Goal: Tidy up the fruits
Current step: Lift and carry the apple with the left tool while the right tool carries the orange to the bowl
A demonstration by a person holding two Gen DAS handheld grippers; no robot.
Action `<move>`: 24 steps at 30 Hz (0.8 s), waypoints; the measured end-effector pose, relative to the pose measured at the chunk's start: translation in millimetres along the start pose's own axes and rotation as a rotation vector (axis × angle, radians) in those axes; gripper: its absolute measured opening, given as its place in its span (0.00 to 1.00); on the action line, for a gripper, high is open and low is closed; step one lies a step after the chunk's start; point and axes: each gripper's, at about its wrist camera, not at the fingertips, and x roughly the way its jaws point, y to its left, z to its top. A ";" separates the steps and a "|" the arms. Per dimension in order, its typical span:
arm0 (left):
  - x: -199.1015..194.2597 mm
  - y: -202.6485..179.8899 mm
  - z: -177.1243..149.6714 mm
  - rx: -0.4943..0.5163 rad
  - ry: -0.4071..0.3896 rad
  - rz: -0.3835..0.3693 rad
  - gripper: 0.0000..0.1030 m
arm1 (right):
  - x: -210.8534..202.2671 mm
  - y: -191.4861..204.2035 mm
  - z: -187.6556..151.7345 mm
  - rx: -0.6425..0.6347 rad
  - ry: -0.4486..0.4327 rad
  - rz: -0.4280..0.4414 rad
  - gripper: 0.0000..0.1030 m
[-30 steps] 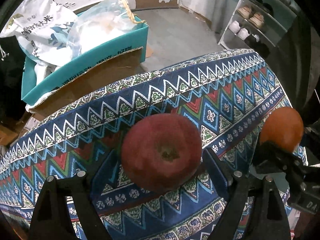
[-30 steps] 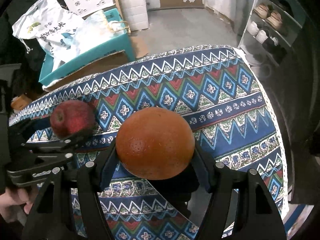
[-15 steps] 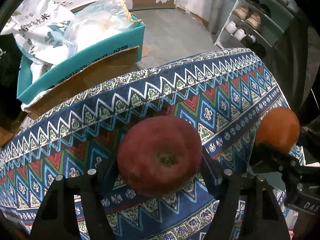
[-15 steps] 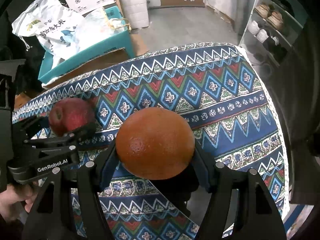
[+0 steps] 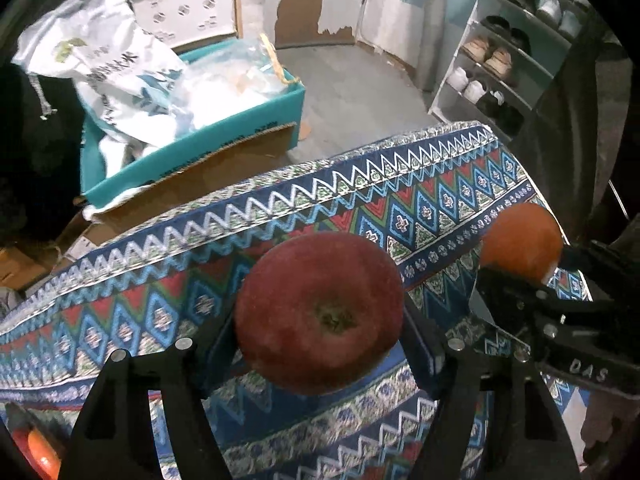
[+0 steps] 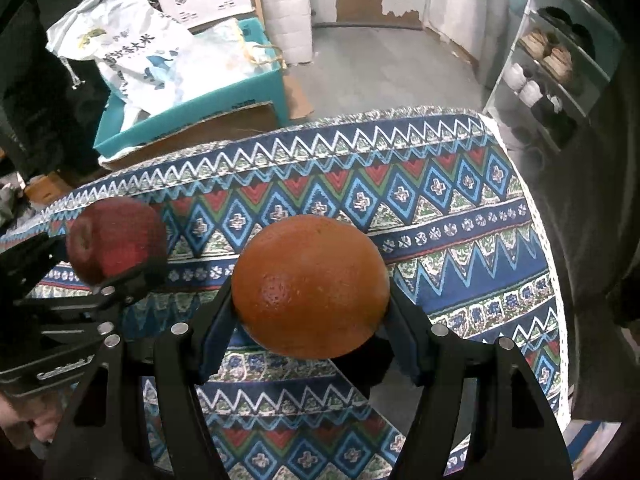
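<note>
My left gripper point(image 5: 320, 344) is shut on a dark red apple point(image 5: 320, 312) and holds it above the patterned blue tablecloth point(image 5: 400, 184). My right gripper point(image 6: 310, 312) is shut on an orange point(image 6: 310, 286), also held above the cloth point(image 6: 440, 200). The orange and right gripper show at the right of the left wrist view point(image 5: 520, 240). The apple shows at the left of the right wrist view point(image 6: 114, 240). The two fruits hang side by side, apart.
A teal box point(image 5: 192, 160) with white bags stands on the floor behind the table. A shoe rack point(image 6: 560, 72) is at the right. The table's far edge point(image 6: 320, 128) and right edge drop to the floor. Something orange point(image 5: 40, 452) shows at the bottom left.
Both grippers have lifted and tilted a little with their fruits still held. More of the far floor and wall shows now.
</note>
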 end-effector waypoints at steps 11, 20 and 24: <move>-61.3 23.3 -22.1 -0.045 -0.061 0.033 0.72 | -43.5 32.9 -1.8 -0.067 -0.067 0.033 0.66; -114.4 36.2 -40.5 -0.070 -0.114 0.052 0.72 | -80.7 64.5 -5.1 -0.120 -0.121 0.068 0.66; -137.7 42.9 -48.4 -0.095 -0.139 0.054 0.72 | -98.8 81.2 -7.2 -0.154 -0.152 0.086 0.66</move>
